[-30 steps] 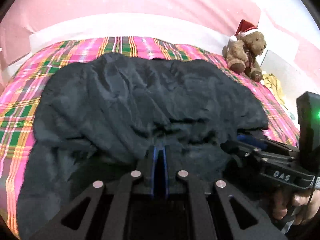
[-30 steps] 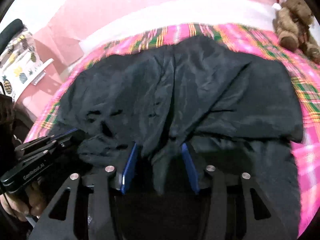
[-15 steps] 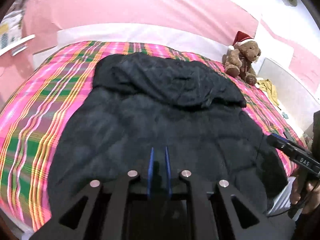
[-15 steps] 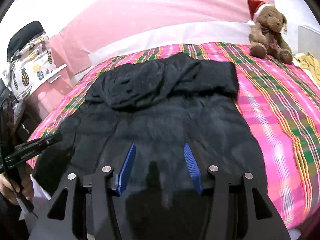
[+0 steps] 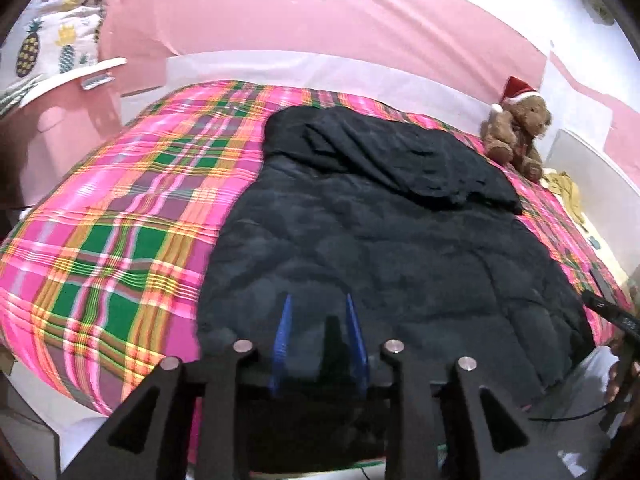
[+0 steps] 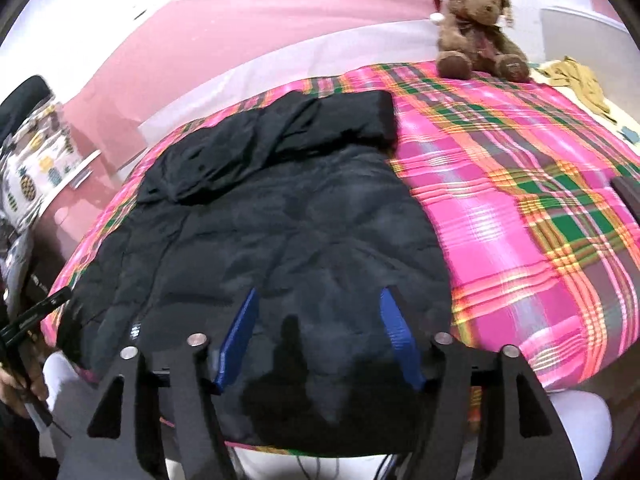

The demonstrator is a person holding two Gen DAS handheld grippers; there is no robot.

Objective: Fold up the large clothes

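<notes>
- Across the room's far side runs a pink wall (image 5: 320,28), with a white band along its foot where it meets the bed.
- The bed (image 5: 120,220) is covered with a plaid blanket in pink, green and orange, and fills most of both views.
- The black coat (image 5: 380,248) lies spread flat on the blanket, its near hem at the front edge of the bed and its far part folded back over itself in a thick roll; in the right wrist view the same coat (image 6: 272,240) lies on the left half of the bed, with bare plaid to its right.
- The left gripper (image 5: 318,304) hangs over the near hem of the coat; its jaws are opening, moderately apart, with cloth below them but nothing pinched between the blue pads.
- The right gripper (image 6: 318,300) hangs over the same hem; its jaws are opening too, spread wider, and the pads press on nothing.
- A brown teddy bear (image 6: 476,28) in a red Santa hat sits at the far right corner of the bed, well apart from the coat.
- A pineapple-print cloth (image 5: 48,48) hangs at the far left beside the bed.
- A crumpled yellow cloth (image 6: 580,84) lies just past the bear, off the bed's right edge.
</notes>
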